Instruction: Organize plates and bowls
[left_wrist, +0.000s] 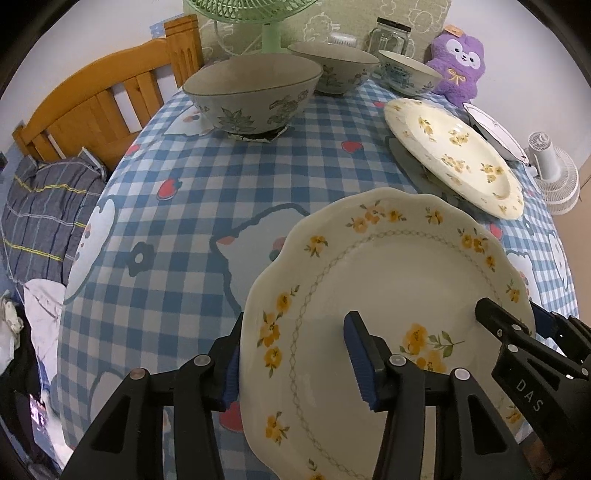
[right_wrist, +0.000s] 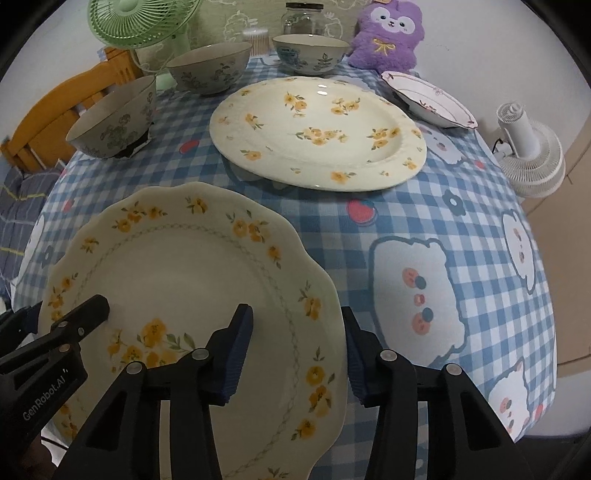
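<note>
Presently, we list the following:

- Scalloped plate, cream with yellow flowers on the rim: at the near edge of the desk, gripped from both sides.
- Left tongs: we see them straddling the plate's left rim, one blue pad under the edge and the other on the upper face; clamped on the scalloped plate.
- Right tongs: the same hold on the opposite rim, one pad on the face, one outside the edge; also clamped on the scalloped plate.
- Large oval plate, cream with scattered yellow flowers: beyond the held plate, mid-desk, raised on something dark beneath it.
- Small pink-rimmed plate: far right, just behind the oval plate.
- Grey floral bowl: far left of the desk, upright on a dark mat.
- Second grey bowl: just behind the first.
- Blue-patterned bowl: at the back, beside the plush.
- Purple plush toy, glass jar, green fan: along the back edge.
- White fan: off the desk, to the right.
- Wooden bed frame: off to the left.
</note>
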